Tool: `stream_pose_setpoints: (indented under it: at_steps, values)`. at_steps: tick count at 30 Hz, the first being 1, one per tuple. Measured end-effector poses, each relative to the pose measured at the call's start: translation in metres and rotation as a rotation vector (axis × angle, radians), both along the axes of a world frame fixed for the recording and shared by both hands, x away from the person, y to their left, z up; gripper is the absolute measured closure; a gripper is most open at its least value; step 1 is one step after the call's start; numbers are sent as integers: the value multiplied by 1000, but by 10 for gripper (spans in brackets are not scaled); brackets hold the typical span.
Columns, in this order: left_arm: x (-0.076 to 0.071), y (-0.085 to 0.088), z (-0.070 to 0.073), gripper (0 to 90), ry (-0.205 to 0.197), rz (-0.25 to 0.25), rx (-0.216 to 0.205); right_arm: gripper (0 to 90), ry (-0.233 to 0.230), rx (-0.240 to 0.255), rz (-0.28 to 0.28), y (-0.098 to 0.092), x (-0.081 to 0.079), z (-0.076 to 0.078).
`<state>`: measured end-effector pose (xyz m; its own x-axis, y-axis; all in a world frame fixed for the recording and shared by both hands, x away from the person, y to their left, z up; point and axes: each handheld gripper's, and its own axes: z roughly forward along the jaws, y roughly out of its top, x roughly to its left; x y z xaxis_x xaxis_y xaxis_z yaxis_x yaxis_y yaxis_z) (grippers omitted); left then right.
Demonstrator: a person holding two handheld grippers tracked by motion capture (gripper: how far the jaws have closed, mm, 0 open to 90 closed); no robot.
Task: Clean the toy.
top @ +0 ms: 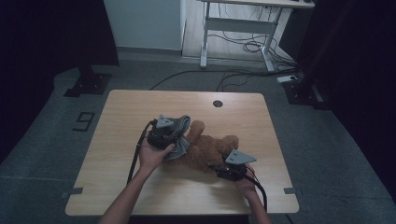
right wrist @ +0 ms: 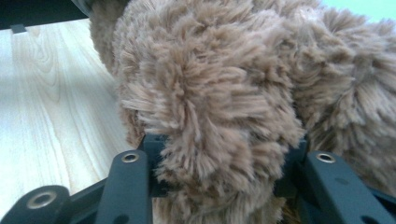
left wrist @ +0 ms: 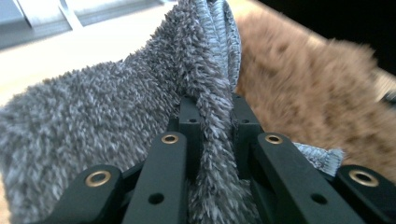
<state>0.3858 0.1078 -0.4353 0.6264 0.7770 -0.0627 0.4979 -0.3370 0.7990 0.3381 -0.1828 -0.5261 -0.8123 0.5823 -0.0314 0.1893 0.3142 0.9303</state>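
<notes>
A brown plush teddy bear lies in the middle of the wooden table. A grey fuzzy cloth is draped against the bear's left side. My left gripper is shut on a fold of this cloth, lifted a little off the table. In the left gripper view the pile is pinched between the black jaws, with the bear behind. My right gripper sits at the bear's near right side. Its jaws are shut around a furry limb of the bear.
A round cable hole sits near the table's far edge. Bare wood lies left of the bear. Beyond the table are a white desk frame, floor cables and black stand bases at left and right.
</notes>
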Motion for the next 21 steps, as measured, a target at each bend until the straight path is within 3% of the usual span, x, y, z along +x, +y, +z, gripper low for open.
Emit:
stream_pose_setpoints:
  at_steps: [2,10,15,21]
  values:
    - [-2,4,-6,787,22,-6,-9,504,3,-6,10,1,-1,0]
    - [-20,25,-11,786,19,-35,-42,490,-3,-48,26,4,-6,2]
    - [-32,49,-16,786,4,6,-74,490,-5,-67,30,5,-7,2]
    - [-45,65,-27,786,8,11,-100,368,-4,-54,57,5,-13,3]
